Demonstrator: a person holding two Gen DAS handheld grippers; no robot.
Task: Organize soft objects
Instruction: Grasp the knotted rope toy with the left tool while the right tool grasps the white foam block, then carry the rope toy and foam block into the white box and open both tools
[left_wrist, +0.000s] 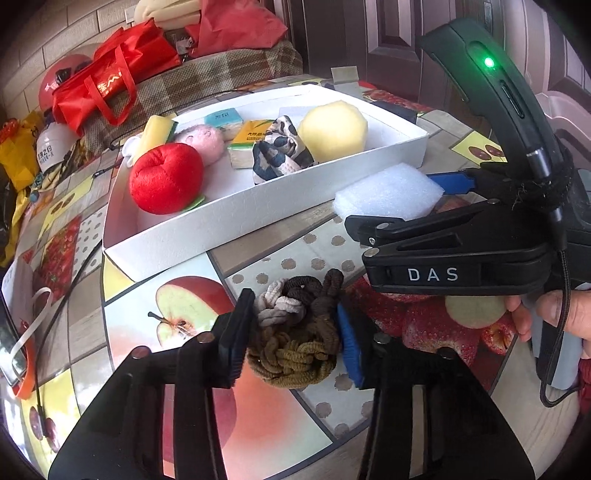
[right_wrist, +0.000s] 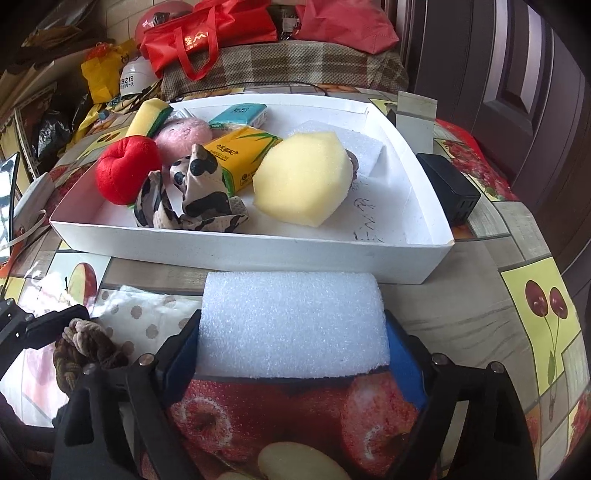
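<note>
My left gripper (left_wrist: 291, 334) is shut on a bundle of brown, olive and beige hair ties (left_wrist: 295, 332), just above the fruit-print tablecloth; the bundle also shows in the right wrist view (right_wrist: 86, 349). My right gripper (right_wrist: 291, 354) is shut on a white foam block (right_wrist: 291, 325), also seen in the left wrist view (left_wrist: 388, 194), close to the near wall of the white tray (right_wrist: 240, 251). The tray (left_wrist: 229, 221) holds a red plush apple (right_wrist: 125, 166), a yellow sponge (right_wrist: 303, 177), a cow-print cloth (right_wrist: 192, 192), tissue packs (right_wrist: 240, 151) and a pink plush (right_wrist: 181, 134).
A black box (right_wrist: 450, 188) sits right of the tray. Red bags (right_wrist: 207, 29) lie on a plaid cushion behind it. Yellow bags (right_wrist: 103, 70) and clutter lie at the far left. A white strap (left_wrist: 33, 325) and black cable (left_wrist: 62, 302) lie on the table's left edge.
</note>
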